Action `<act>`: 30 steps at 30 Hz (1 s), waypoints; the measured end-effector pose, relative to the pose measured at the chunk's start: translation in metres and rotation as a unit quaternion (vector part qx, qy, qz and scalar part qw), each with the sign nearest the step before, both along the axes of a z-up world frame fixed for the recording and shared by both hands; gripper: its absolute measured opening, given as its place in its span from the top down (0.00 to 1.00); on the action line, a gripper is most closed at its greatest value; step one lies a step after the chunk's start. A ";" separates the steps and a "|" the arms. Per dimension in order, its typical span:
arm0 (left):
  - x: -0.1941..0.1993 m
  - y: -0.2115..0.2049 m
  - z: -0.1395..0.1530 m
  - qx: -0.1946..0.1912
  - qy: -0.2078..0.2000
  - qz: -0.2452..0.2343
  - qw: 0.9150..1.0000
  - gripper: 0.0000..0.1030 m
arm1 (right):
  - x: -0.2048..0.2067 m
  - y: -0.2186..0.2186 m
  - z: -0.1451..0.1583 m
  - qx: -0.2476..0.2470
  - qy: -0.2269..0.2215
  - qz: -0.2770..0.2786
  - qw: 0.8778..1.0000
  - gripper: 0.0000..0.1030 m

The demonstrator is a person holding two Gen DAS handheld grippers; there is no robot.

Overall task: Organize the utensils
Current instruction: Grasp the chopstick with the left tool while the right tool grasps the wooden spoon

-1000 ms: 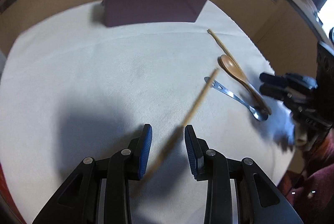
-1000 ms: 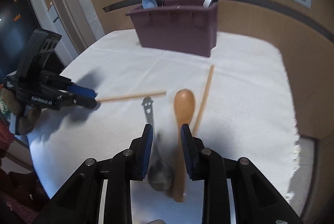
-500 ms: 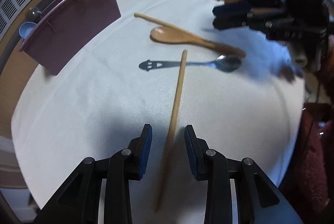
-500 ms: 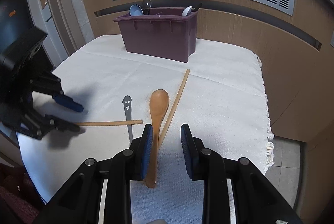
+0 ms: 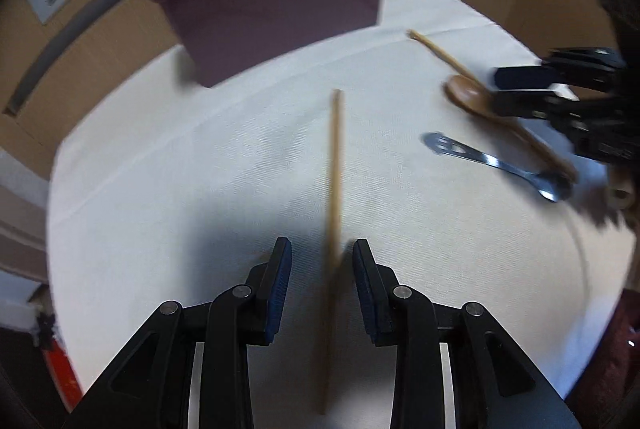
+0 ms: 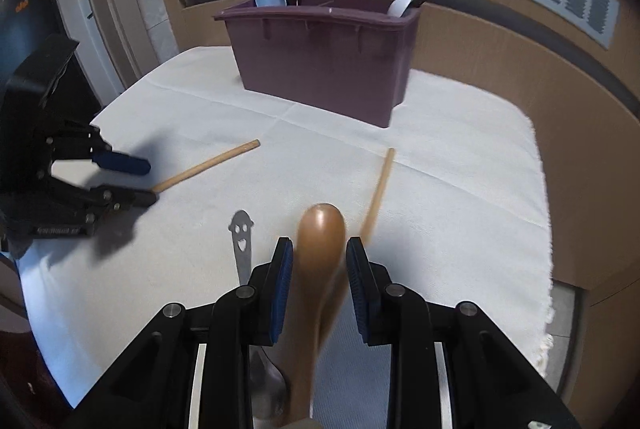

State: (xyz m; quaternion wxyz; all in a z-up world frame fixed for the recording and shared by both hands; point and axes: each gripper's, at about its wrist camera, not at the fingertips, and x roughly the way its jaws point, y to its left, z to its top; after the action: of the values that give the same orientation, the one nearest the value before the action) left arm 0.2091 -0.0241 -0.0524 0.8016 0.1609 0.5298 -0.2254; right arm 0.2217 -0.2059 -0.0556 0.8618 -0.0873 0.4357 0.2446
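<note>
On the white-clothed surface, the left claw sits at the left edge of the right wrist view. Its jaws are closing around the near end of a wooden chopstick, which lies flat between the blue pads with a gap on either side, so nothing is clamped. Next along lies a metal spoon with a smiling face cut into its handle end. Just beside it is a wooden spoon, bowl pointing away. The right claw straddles it with its jaws apart, and whether the pads touch it is blurred. A second chopstick lies just right of the wooden spoon. At the far side stands a purple bin with spoons sticking up from it.
</note>
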 end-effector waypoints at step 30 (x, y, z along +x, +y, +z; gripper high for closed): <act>0.014 0.015 0.013 -0.047 0.007 0.071 0.996 0.86 | -0.016 -0.022 0.015 0.044 -0.058 -0.072 0.995 0.75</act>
State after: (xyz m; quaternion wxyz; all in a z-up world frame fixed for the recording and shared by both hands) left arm 0.2227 -0.0088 -0.0394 0.8184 0.0840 0.5345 -0.1938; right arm 0.2060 -0.2279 -0.0401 0.9041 -0.0321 0.3787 0.1955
